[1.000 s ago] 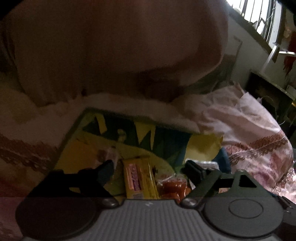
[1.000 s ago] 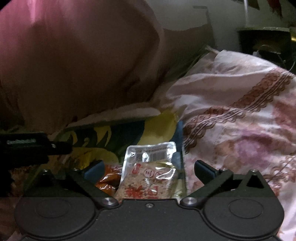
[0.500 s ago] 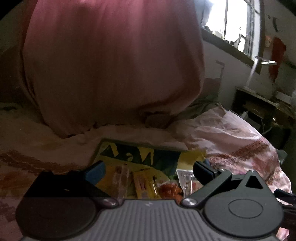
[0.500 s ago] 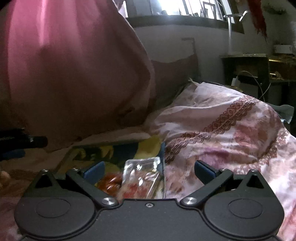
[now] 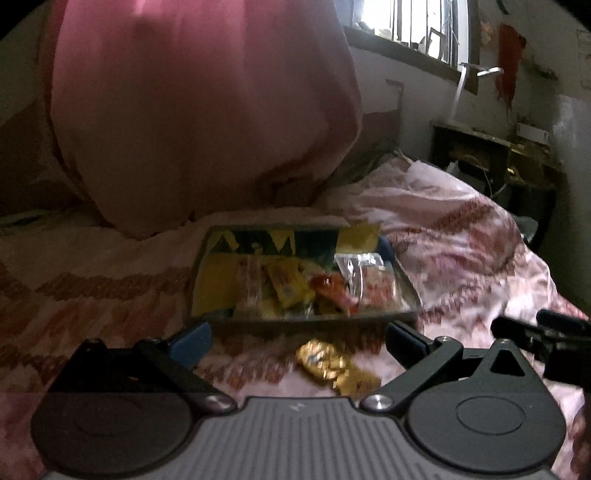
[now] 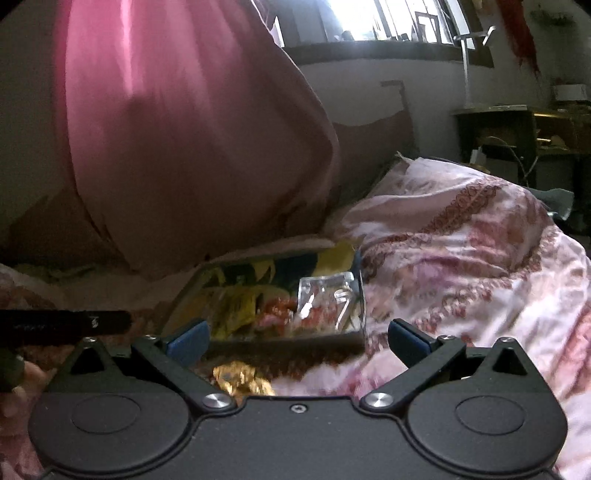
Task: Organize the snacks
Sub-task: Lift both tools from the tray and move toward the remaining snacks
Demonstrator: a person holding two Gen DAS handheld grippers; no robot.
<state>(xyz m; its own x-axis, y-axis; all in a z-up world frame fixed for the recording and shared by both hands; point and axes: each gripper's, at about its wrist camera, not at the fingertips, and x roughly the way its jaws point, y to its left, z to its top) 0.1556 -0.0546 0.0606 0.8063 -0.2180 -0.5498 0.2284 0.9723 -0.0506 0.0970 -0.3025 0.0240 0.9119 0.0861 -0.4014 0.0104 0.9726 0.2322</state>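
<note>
A patterned tray [image 5: 218, 254] lies on the bed and holds several snack packets: a yellow bar [image 5: 286, 282], a red packet [image 5: 330, 290] and a clear silver pouch [image 5: 364, 273]. The tray [image 6: 186, 295] and pouch [image 6: 325, 295] also show in the right wrist view. A gold-wrapped snack [image 5: 325, 363] lies on the sheet in front of the tray, outside it; it also shows in the right wrist view [image 6: 240, 378]. My left gripper [image 5: 297, 341] is open and empty just above the gold snack. My right gripper [image 6: 295, 338] is open and empty before the tray's near edge.
A big pink pillow [image 5: 199, 110] stands behind the tray. A rumpled floral blanket [image 5: 461, 236] is heaped to the right. A dark desk [image 5: 491, 155] and a window [image 5: 406, 22] are at the far right. The right gripper shows at the left view's right edge [image 5: 546, 336].
Both grippers have pulled back and away from the tray, so the whole tray and the gold snack in front of it have come into view. Both stayed open.
</note>
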